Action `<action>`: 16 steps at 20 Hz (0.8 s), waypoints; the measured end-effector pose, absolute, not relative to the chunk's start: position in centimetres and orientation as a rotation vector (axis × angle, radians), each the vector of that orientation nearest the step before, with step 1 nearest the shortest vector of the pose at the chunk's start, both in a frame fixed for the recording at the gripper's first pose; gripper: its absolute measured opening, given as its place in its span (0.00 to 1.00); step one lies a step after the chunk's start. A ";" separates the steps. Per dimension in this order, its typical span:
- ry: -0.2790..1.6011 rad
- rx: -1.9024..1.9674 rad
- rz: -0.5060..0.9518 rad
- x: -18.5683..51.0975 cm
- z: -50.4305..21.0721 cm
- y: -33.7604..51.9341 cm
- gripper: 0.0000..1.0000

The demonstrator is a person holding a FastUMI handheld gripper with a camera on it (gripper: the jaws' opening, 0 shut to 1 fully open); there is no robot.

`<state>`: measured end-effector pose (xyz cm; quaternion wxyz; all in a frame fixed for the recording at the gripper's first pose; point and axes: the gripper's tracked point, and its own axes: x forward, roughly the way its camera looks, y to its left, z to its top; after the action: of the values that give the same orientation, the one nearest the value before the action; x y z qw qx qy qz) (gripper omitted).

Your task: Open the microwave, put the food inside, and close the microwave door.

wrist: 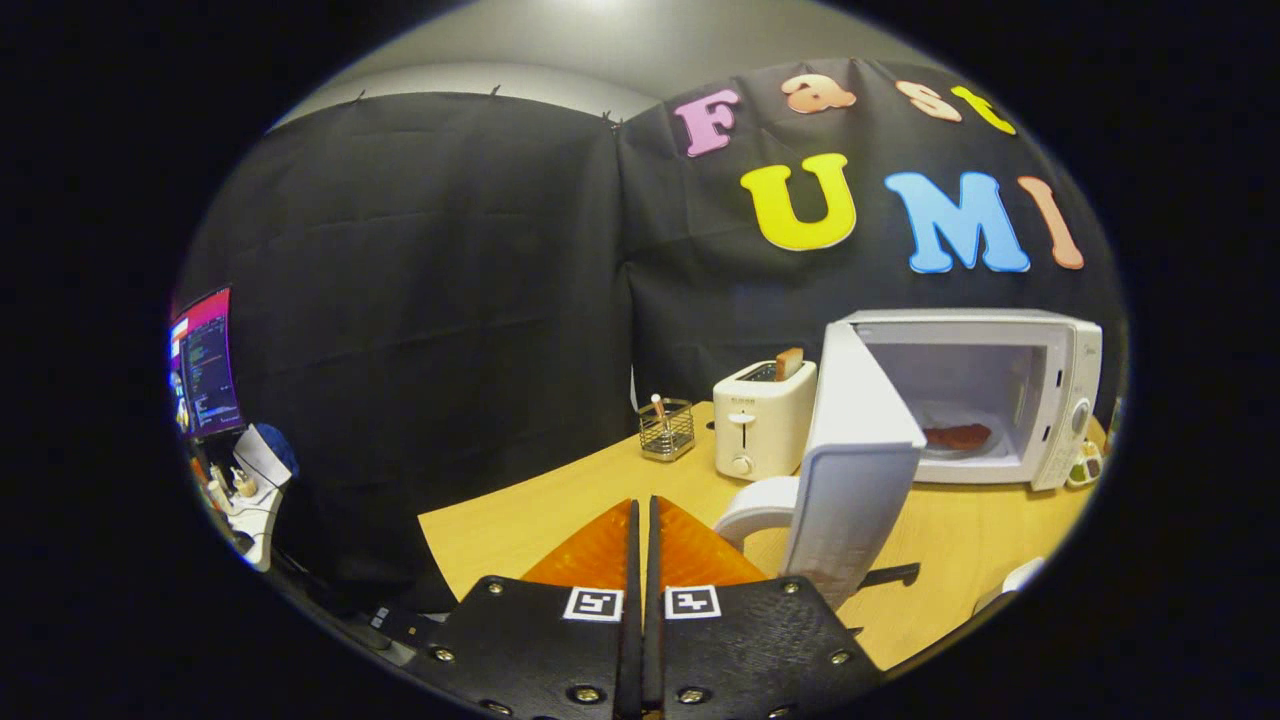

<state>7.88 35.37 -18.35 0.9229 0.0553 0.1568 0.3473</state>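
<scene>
Open microwave door (850,470) beside closed jaws; bare table (960,540) before the cavity.

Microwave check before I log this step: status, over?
Tool shut, empty. Microwave door open, food inside. Door swing unobstructed.

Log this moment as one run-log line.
gripper: shut, empty | microwave: door open | food: inside | next: close door

Glossy plastic microwave (1000,345), seemingly smooth wood table (520,525)
</scene>
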 end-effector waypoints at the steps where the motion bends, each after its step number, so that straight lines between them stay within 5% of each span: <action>1: 0.299 0.102 0.688 8.0 -18.3 34.4 0.01; 16: 0.241 -0.044 0.207 20.3 -22.0 16.8 0.01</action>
<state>20.28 16.80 -22.00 0.9872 -0.0220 0.1200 0.1030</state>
